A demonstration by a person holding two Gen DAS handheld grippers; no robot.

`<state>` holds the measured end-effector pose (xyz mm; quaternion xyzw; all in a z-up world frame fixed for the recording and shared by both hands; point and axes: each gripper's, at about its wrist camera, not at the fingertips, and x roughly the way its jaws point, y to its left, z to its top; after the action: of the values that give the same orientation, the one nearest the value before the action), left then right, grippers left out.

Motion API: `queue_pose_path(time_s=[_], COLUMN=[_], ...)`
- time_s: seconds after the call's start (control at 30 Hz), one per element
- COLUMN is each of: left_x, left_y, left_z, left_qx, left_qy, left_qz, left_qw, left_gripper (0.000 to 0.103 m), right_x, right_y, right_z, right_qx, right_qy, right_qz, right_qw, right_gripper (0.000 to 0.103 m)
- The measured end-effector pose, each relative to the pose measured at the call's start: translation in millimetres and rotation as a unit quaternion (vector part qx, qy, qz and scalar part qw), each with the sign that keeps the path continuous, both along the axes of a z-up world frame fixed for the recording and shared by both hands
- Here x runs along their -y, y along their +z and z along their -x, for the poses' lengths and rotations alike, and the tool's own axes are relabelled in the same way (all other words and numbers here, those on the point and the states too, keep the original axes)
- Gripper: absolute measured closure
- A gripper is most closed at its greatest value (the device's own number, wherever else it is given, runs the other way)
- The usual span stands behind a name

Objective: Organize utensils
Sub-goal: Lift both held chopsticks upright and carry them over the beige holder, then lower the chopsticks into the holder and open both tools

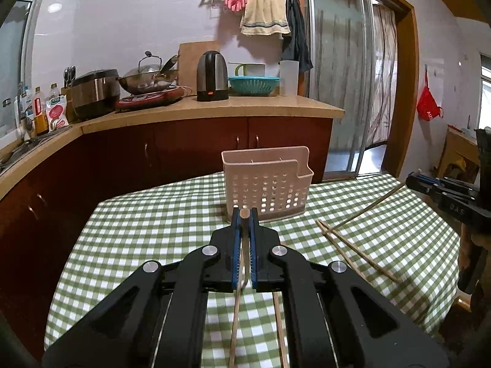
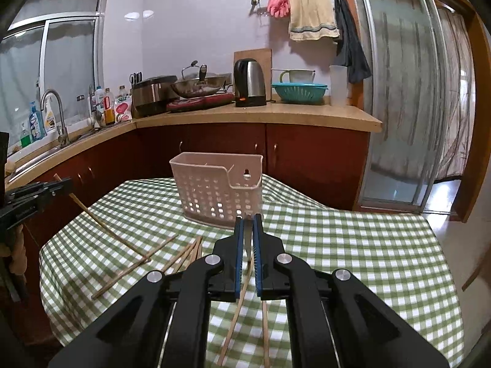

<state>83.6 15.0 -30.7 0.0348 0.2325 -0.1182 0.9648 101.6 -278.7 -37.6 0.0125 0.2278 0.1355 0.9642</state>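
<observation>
Kitchen counters and a tiled wall form the backdrop to a table under a green checked cloth point(image 1: 147, 220), where a pale perforated utensil holder point(image 1: 265, 184) stands upright near the far edge. Both hand-held grippers hang above the cloth, pointed at the holder and tilted somewhat downward.

Left gripper point(image 1: 244, 214) is clenched on a single wooden chopstick point(image 1: 244, 213): its blunt end shows between the blue pads, and the shaft runs back under the tool toward the camera. Right gripper point(image 2: 249, 219) is likewise clamped on a chopstick of its own point(image 2: 242, 291), whose shaft trails down below the jaws; from the left camera that stick slants from the gripper down to the cloth.

More chopsticks point(image 2: 184, 253) lie loose on the cloth, crossed and fanned between the two tools and well short of the holder. No utensil shows above the holder's rim; what lies inside cannot be told for certain from these angles.

By the look of it, the step in hand is the carry: each gripper has its stick and the delivery has not yet begun. Next move calls for bringing each stick over the rim, tipping it toward upright so the lower end clears the front wall, then letting go inside a compartment. With two tools converging on one narrow opening, going one at a time seems wise.
</observation>
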Motion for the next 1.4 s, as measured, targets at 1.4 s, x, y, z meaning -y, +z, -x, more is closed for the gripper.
queue_pose_path(time_s=[1.4], left_x=[23], left_y=[126], left_z=[-126], left_qx=[0.15], left_qy=[-0.009], left_qz=[0.043], left_qw=[0.9876], left_gripper=[0.097], right_x=[-12], right_y=[102], right_z=[-98], right_qx=[0.122], right_qy=[0.017], right_qz=[-0.04], right_qw=[0.992], right_gripper=[0.096])
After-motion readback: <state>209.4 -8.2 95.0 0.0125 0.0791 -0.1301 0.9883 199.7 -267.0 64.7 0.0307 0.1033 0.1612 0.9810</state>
